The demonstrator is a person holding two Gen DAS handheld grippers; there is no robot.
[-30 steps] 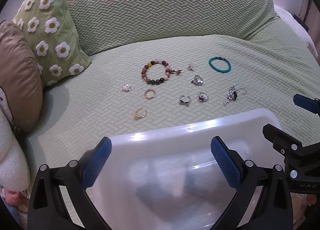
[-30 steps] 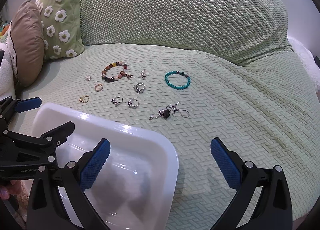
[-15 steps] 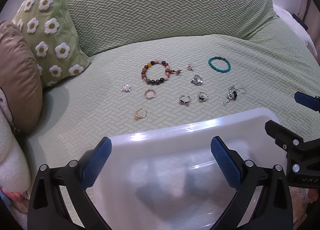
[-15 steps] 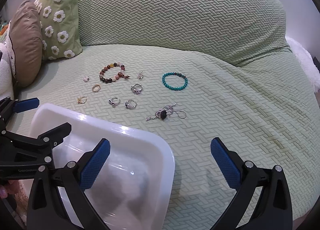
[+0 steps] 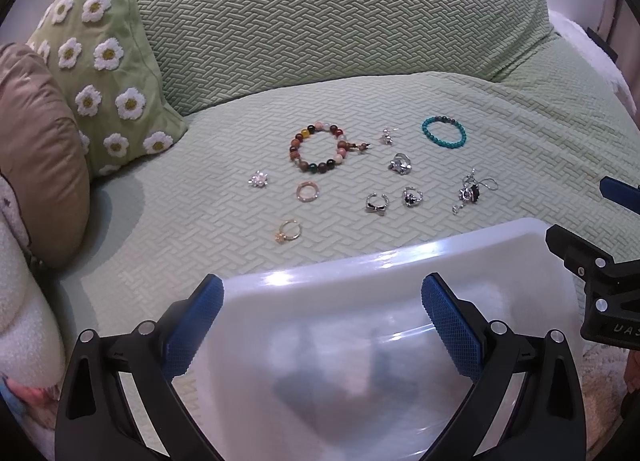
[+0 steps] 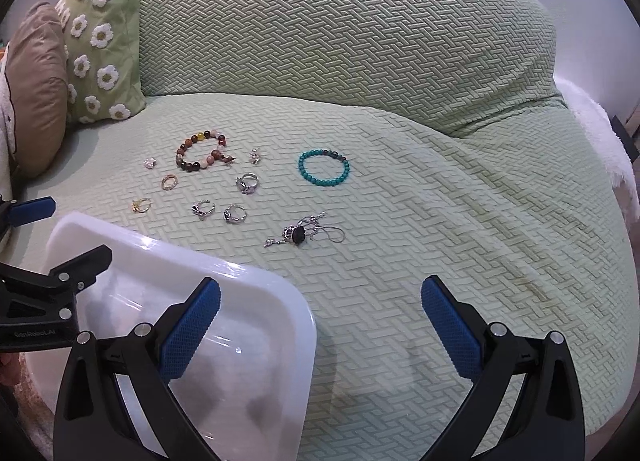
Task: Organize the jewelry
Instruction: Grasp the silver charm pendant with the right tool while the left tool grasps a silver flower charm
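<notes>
both grippers, left (image 5: 322, 325) and right (image 6: 320, 325), hover jaws apart, holding nothing. jewelry lies just beyond the bin (image 6: 168, 257); the necklace (image 6: 304, 233) nearest could snag or slip on soft cover.

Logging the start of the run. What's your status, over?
Left claw open over the white bin, right claw open, both empty. Bracelets, rings and necklace all loose on the green cover. Nothing blocking.
</notes>
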